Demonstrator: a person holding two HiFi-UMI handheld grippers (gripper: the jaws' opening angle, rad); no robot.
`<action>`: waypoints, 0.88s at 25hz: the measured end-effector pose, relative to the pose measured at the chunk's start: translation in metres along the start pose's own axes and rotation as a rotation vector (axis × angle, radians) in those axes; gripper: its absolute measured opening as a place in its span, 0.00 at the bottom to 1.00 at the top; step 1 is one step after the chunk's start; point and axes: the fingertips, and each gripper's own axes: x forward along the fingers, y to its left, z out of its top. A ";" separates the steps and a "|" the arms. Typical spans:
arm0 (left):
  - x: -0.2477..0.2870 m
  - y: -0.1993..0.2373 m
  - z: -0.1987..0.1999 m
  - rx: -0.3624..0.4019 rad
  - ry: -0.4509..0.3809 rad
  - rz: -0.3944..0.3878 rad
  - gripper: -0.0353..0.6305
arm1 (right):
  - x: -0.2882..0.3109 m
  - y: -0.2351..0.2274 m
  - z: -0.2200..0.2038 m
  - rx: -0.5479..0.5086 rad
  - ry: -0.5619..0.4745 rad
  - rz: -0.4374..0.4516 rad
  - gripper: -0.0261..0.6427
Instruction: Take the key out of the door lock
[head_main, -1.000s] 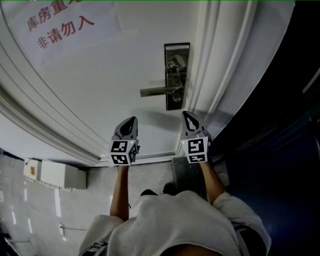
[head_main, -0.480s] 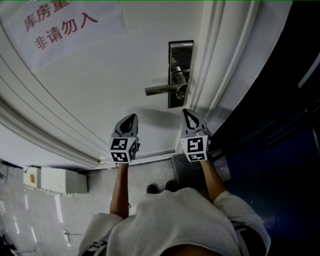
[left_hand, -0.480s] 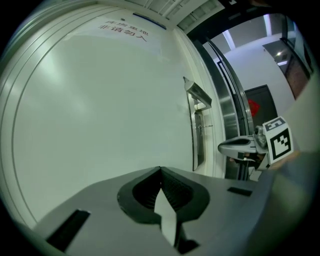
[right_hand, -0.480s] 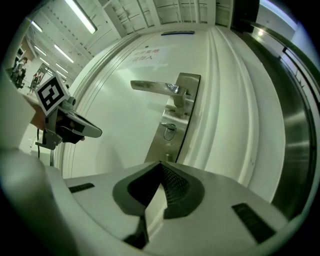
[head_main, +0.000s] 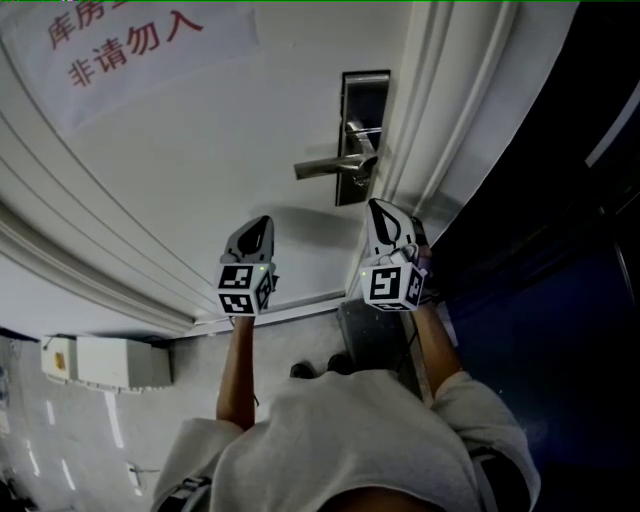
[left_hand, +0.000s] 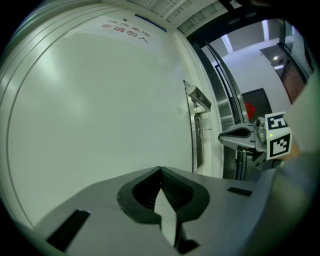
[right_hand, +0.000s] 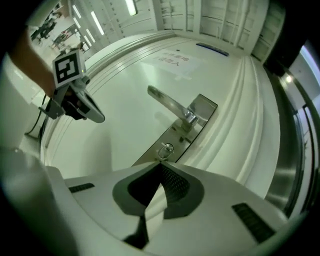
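Note:
A steel lock plate with a lever handle sits on the white door. In the right gripper view the plate runs diagonally, and a small silver key sticks out of the cylinder under the handle. My right gripper is shut and empty, its tip just short of the key. In the head view it reaches the plate's lower end. My left gripper is shut, holds nothing, and hangs to the left of the lock, off the door. From its own view it faces the door.
A paper notice with red characters is stuck high on the door's left. The white door frame mouldings run right of the lock, with a dark opening beyond. A white box lies on the floor at lower left.
My right gripper has risen a little toward the lock plate's lower end and rolled slightly. The left gripper has hardly moved. The head view has dropped, so the lock sits higher.

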 end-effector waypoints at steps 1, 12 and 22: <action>0.000 0.000 0.000 0.000 0.000 -0.003 0.08 | -0.001 0.000 0.002 -0.065 0.002 -0.012 0.07; 0.002 -0.001 -0.005 -0.010 0.007 -0.027 0.08 | 0.008 0.008 0.010 -0.788 0.055 -0.039 0.07; -0.001 0.002 -0.006 -0.014 0.007 -0.029 0.08 | 0.016 0.008 0.008 -0.809 0.090 -0.009 0.31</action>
